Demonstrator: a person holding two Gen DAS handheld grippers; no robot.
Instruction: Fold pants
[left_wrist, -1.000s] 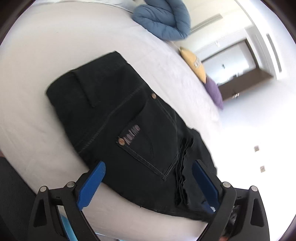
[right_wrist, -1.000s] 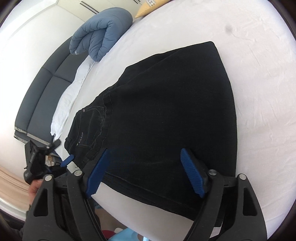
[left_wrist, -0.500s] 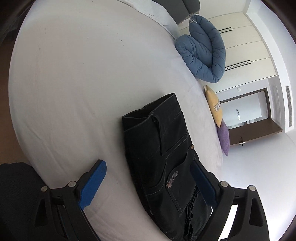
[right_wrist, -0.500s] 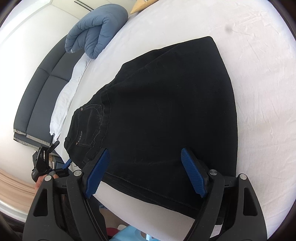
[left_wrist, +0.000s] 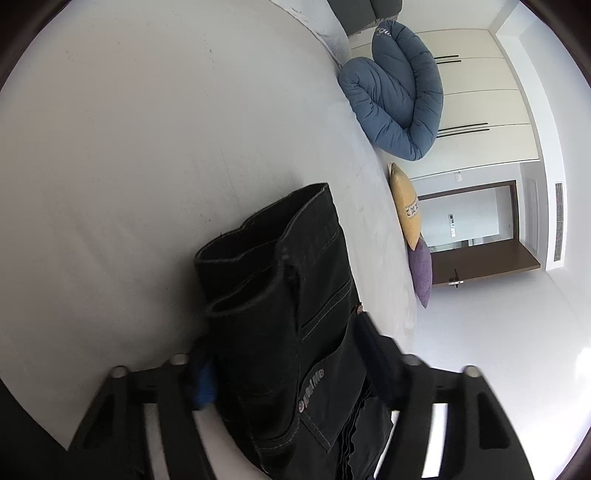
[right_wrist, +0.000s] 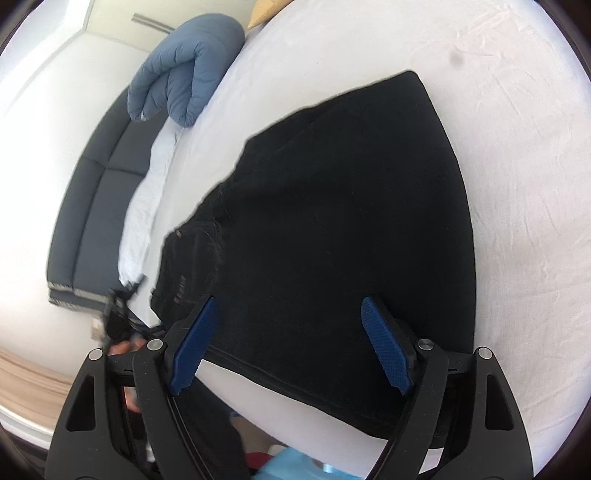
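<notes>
Black denim pants (right_wrist: 343, 221) lie spread on the white bed (right_wrist: 517, 129), waist end to the left. In the left wrist view the waistband and back pocket (left_wrist: 291, 314) fill the space between my left gripper's (left_wrist: 284, 354) blue pads; the fingers are blurred and straddle the thick waist fabric. My right gripper (right_wrist: 291, 343) is open above the near hem of the legs, blue pads on either side of the cloth, not touching it. The left gripper and the hand holding it show blurred at the pants' left end in the right wrist view (right_wrist: 118, 325).
A rolled blue duvet (left_wrist: 399, 92) lies at the bed's far side, with a yellow cushion (left_wrist: 406, 206) and a purple cushion (left_wrist: 423, 273) beside it. A dark grey headboard (right_wrist: 88, 206) and a white pillow (right_wrist: 147, 206) are at the left. The bed edge runs just below my right gripper.
My left gripper has swung round and moved in onto the waistband, which now sits between its fingers. My right gripper has barely moved and stays open over the hem.
</notes>
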